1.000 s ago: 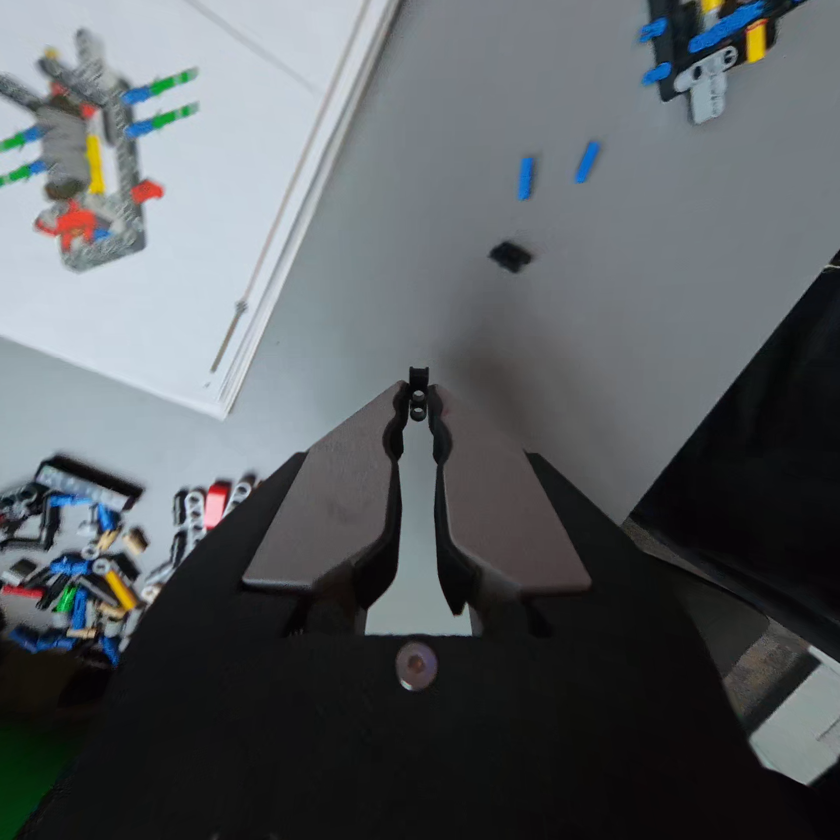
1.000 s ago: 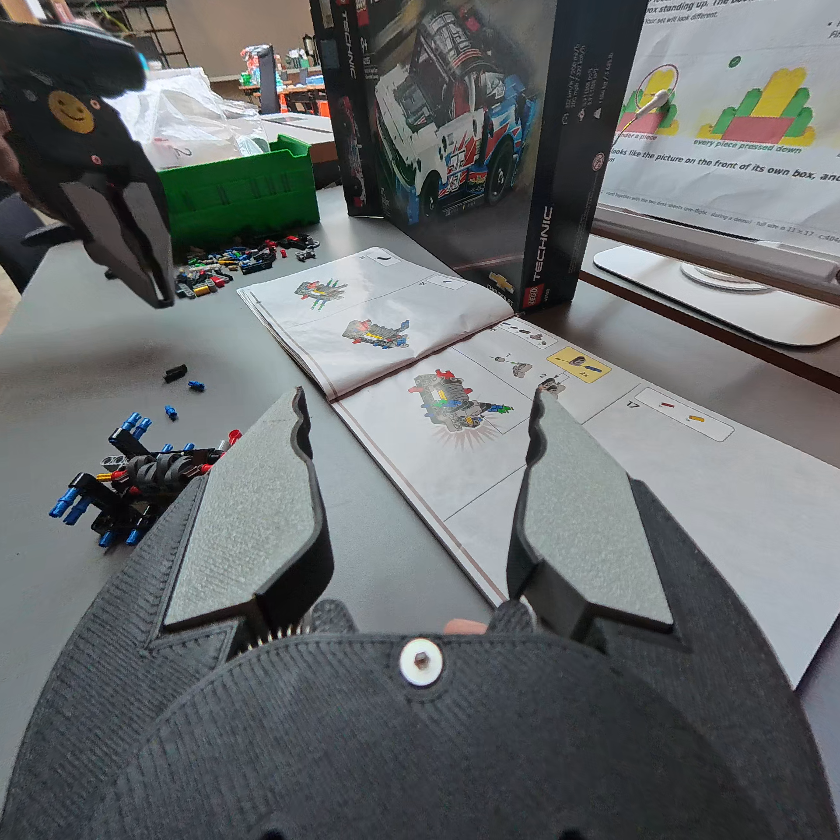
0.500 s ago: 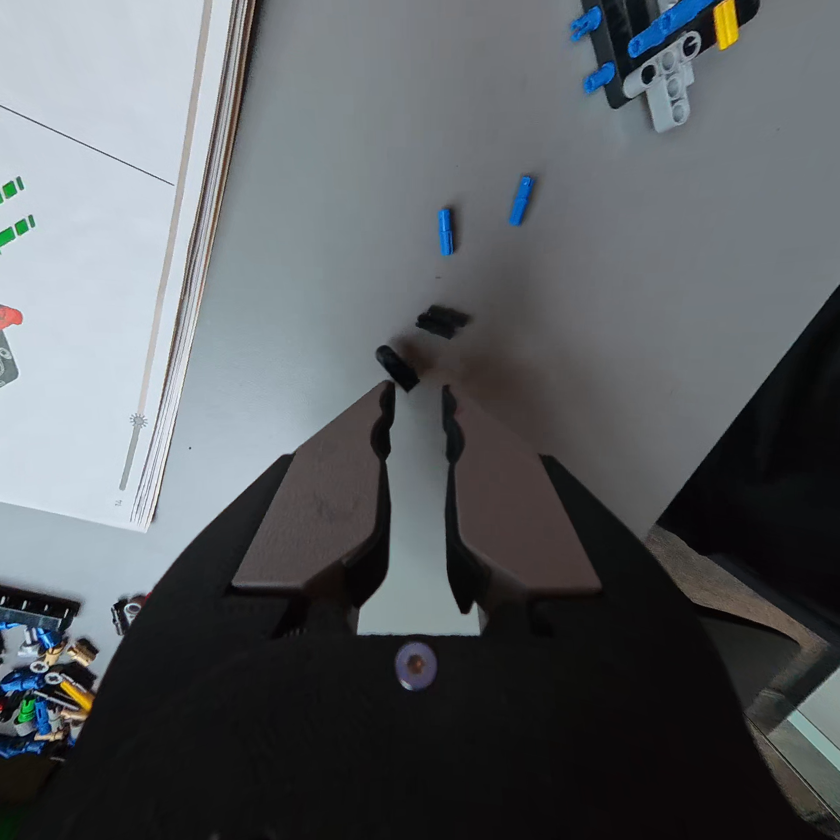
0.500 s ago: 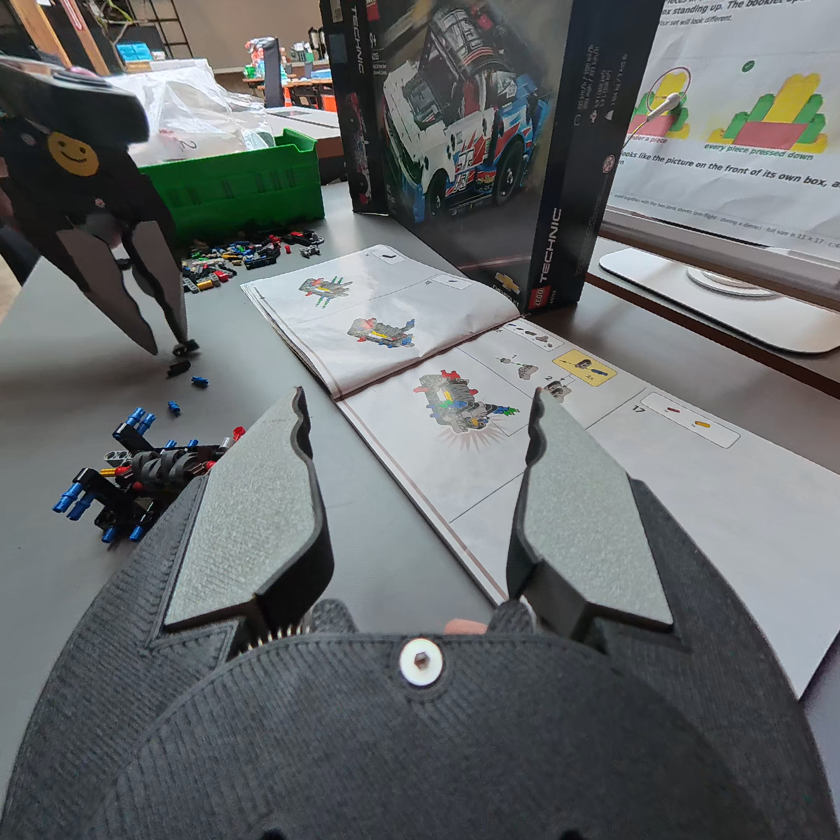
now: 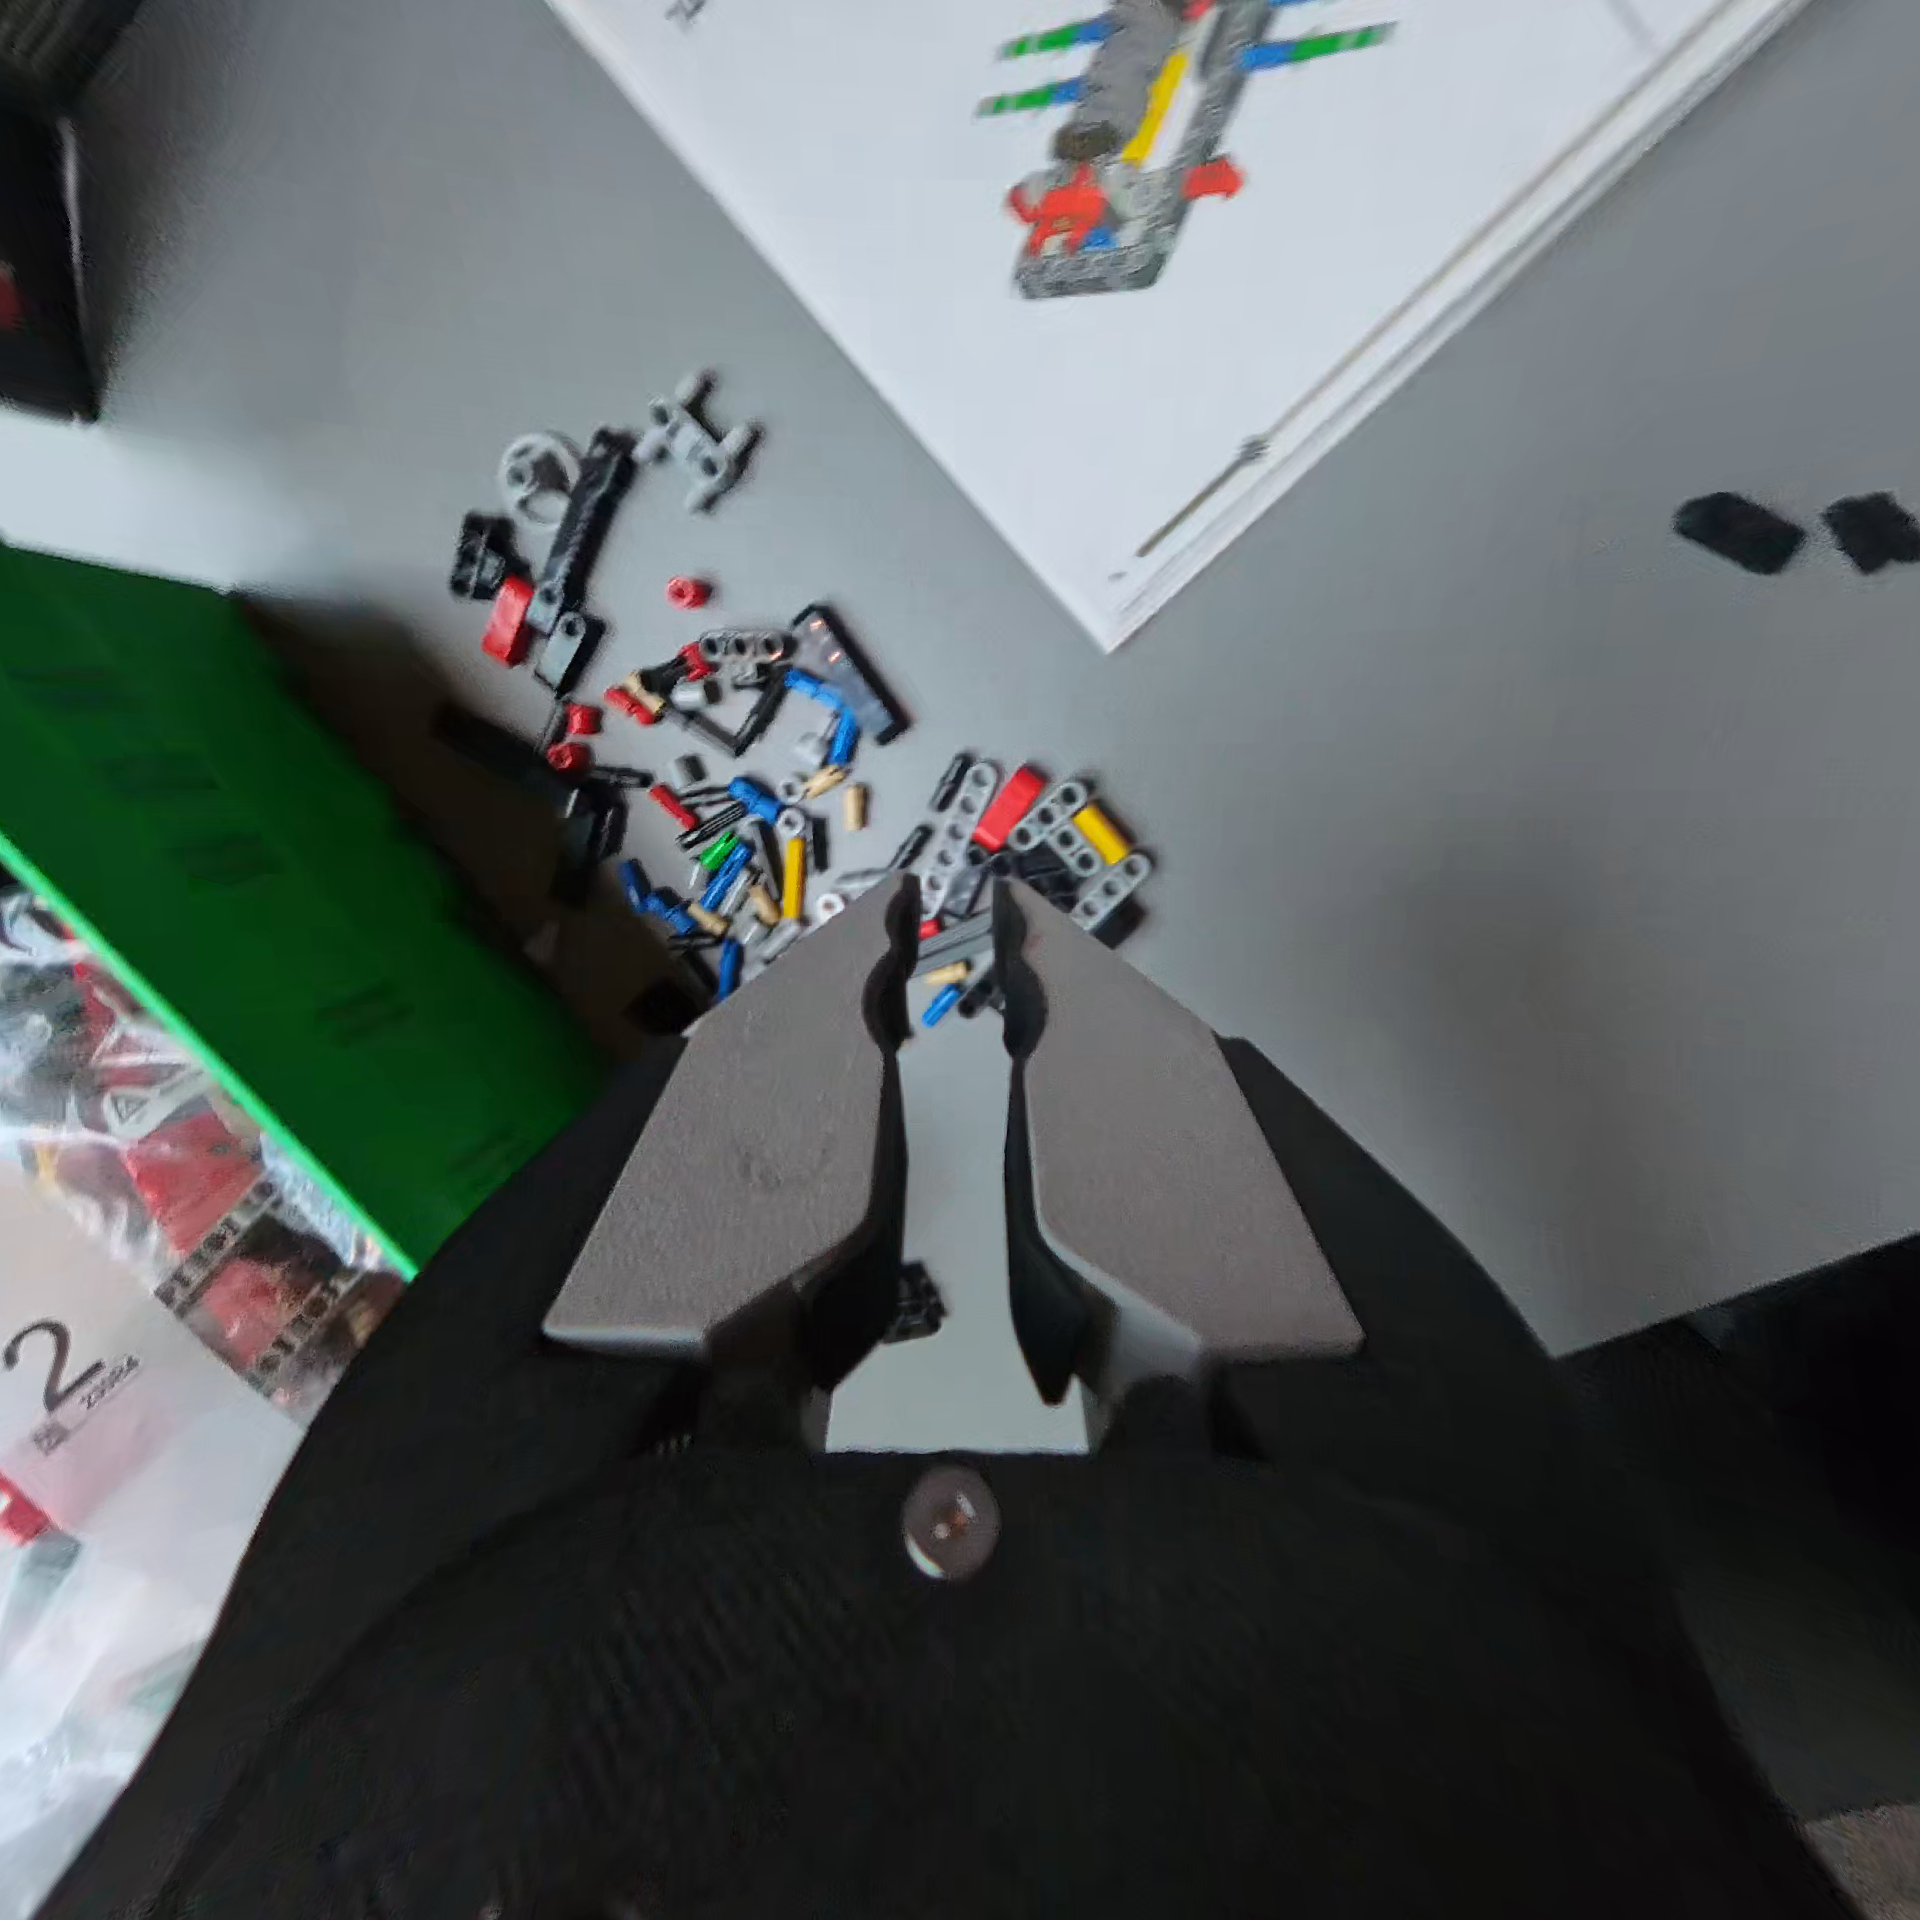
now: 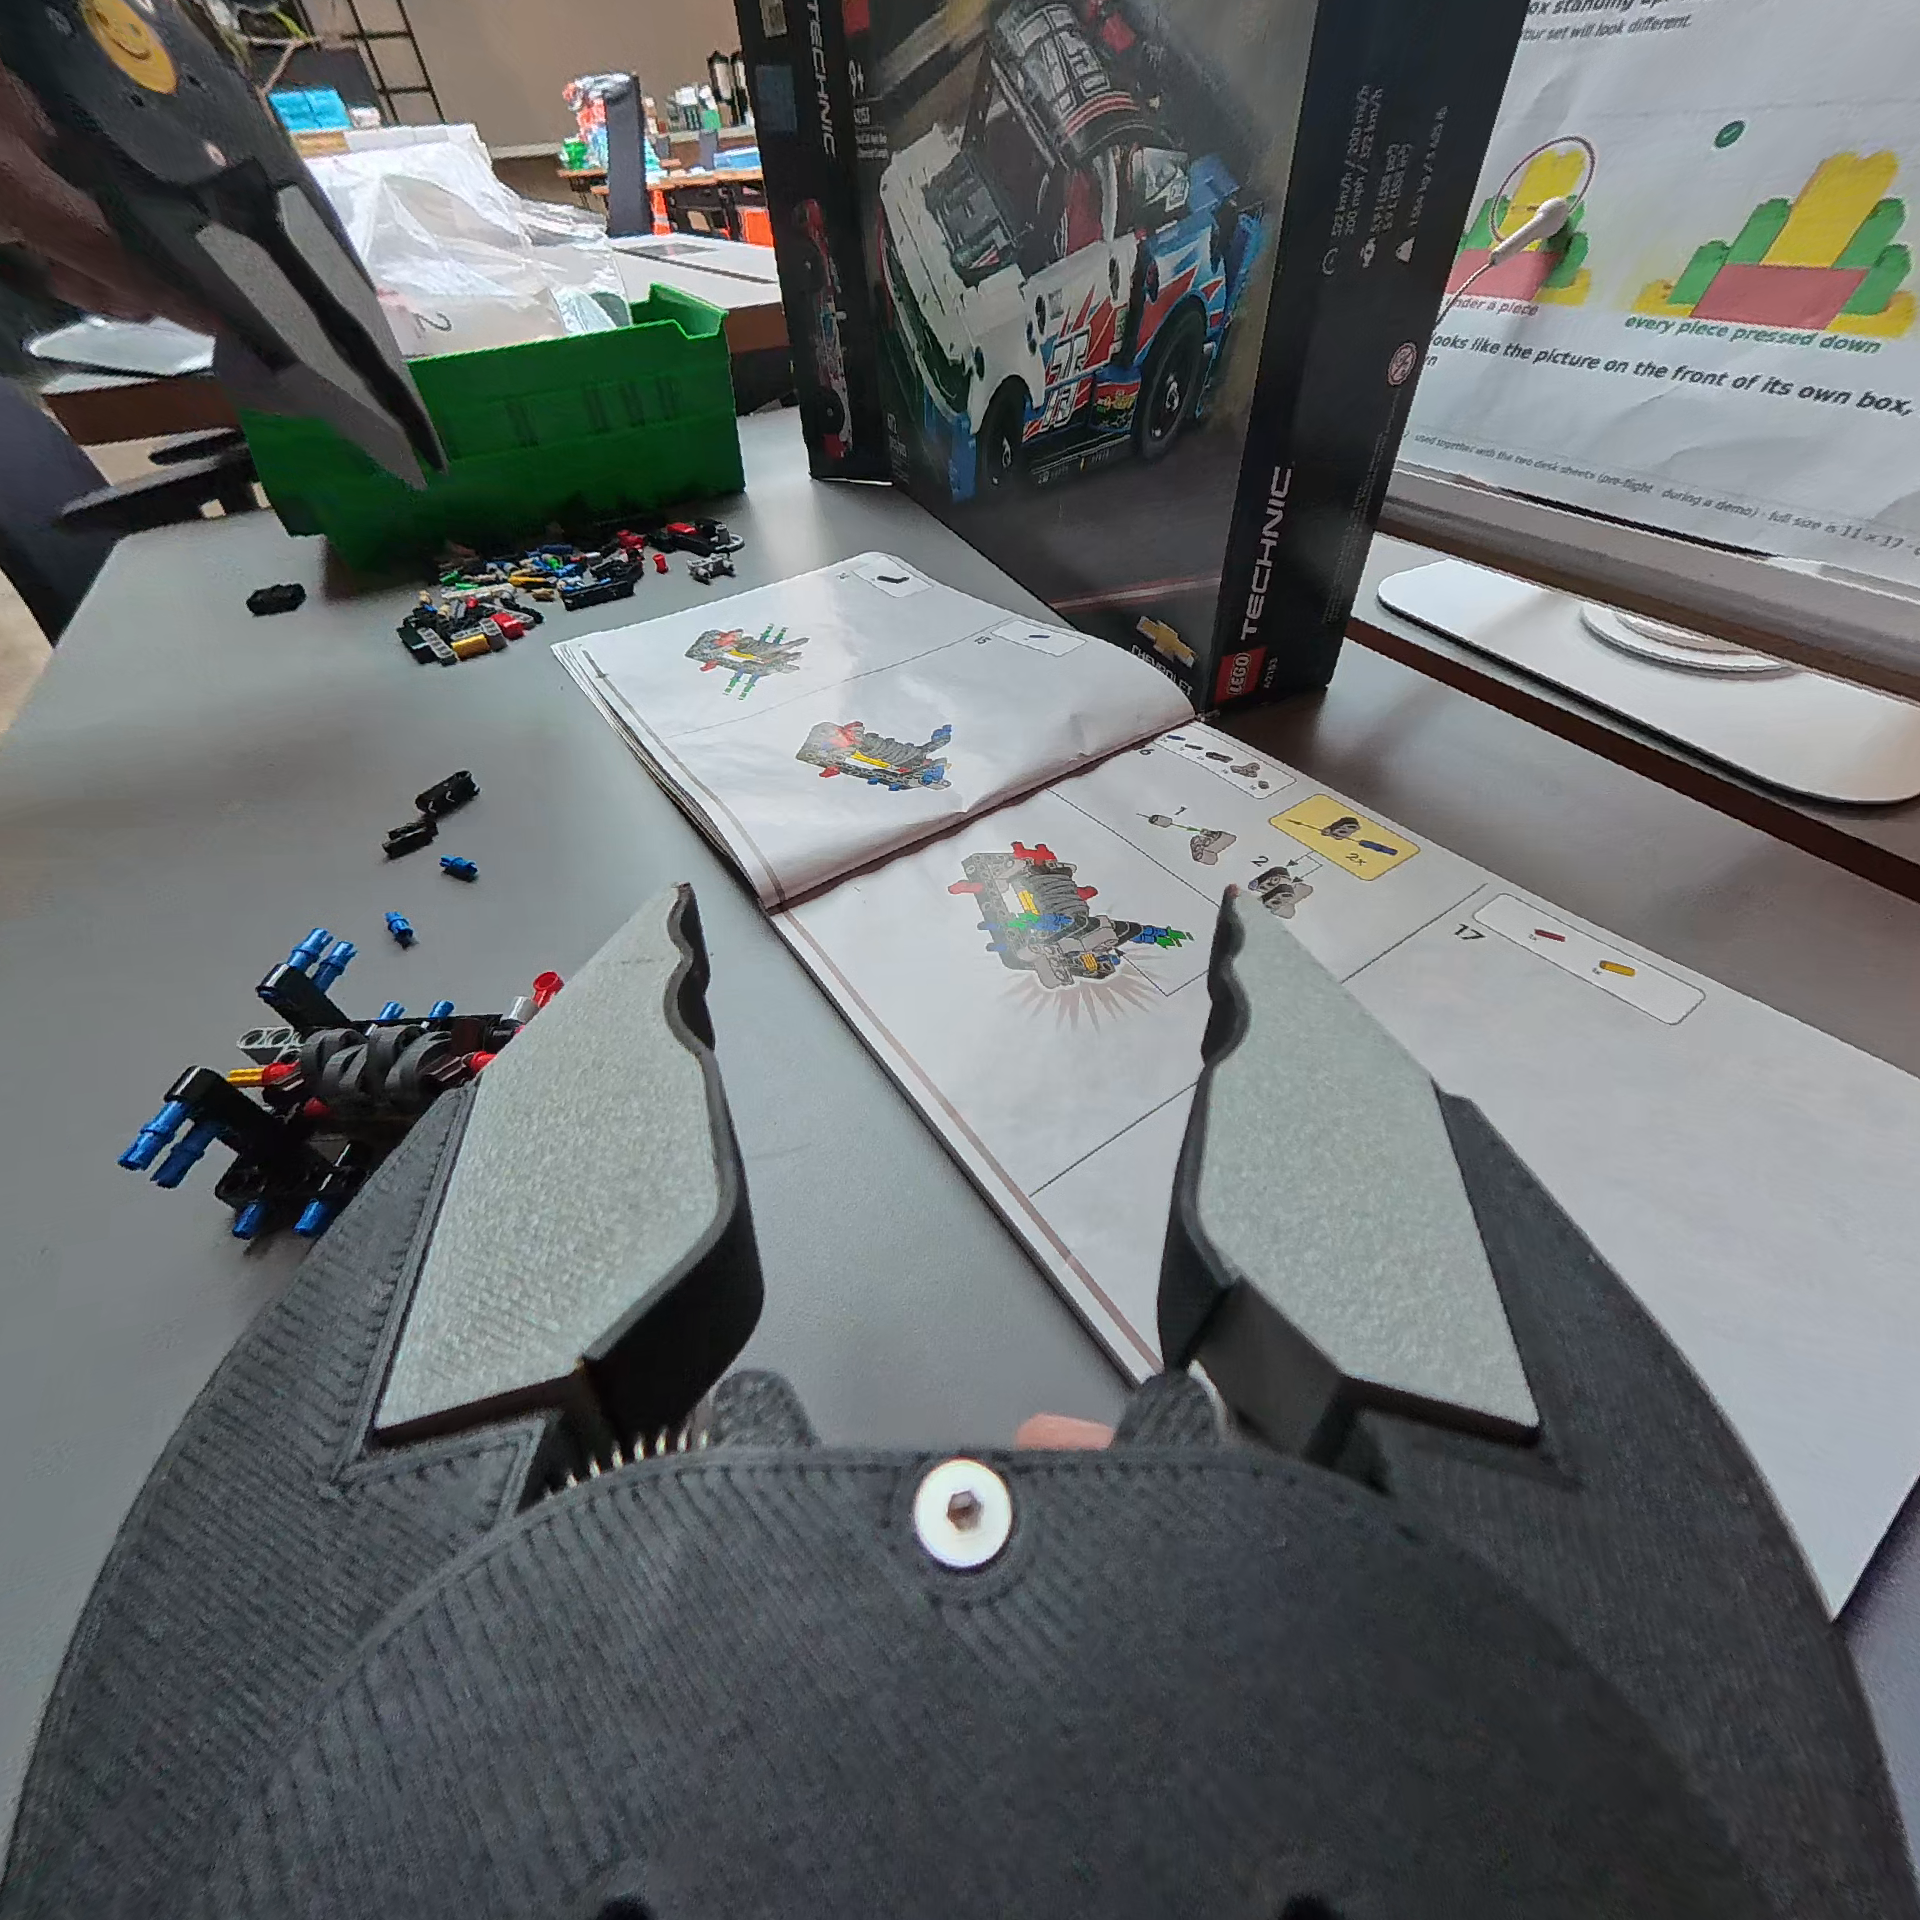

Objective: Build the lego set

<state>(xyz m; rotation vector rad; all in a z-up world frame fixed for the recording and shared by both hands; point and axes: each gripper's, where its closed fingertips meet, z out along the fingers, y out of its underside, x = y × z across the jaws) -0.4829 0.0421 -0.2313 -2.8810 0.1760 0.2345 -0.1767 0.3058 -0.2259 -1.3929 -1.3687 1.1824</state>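
Hovering left claw (image 5: 948, 899) slightly parted, above loose piece pile (image 5: 790, 790).

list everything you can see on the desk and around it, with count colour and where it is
table: one, grey, under everything
loose lego pieces: many, mixed colours, piled in front of the bin
green bin: one, far left
plastic bags: count unclear, clear, behind the bin
partly built model: one, black with blue pins, near left
blue pins: two, loose beyond the model
black pieces: two, just past the pins
black piece: one, alone left of the pile
instruction booklet: one, white, open, centre
lego box: one, upright behind the booklet
poster: one, white, far right
left gripper: black, slightly open, empty, over the pile
right gripper: black, wide open, empty
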